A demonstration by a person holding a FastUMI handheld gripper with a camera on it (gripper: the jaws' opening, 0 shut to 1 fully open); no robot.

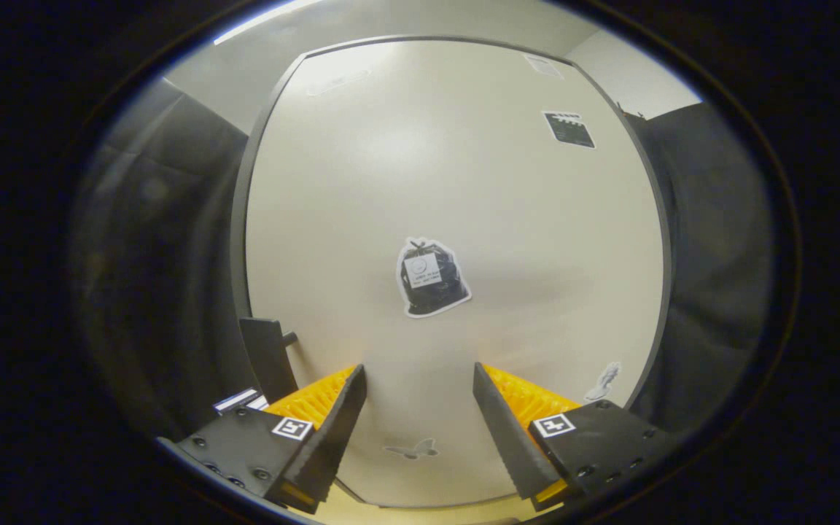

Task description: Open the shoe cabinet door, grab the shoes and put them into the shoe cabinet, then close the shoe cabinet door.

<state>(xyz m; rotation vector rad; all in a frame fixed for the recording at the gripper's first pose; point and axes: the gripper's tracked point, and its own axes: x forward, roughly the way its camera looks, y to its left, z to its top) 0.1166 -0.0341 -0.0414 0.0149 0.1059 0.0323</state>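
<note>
Ahead of hand-held gripper [420,408], fingers spread, empty: pale shoe cabinet door [500,204], shut, dark handle [268,357].

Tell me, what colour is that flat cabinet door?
Pale cream flat cabinet door with a dark frame, seen in the gripper view; the open tongs face it.

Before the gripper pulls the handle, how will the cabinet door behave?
The door looks flat and rigid, so it probably swings stiffly. Its handle is thin and smooth, perhaps slippery. The open gripper faces the door, touching nothing.
</note>
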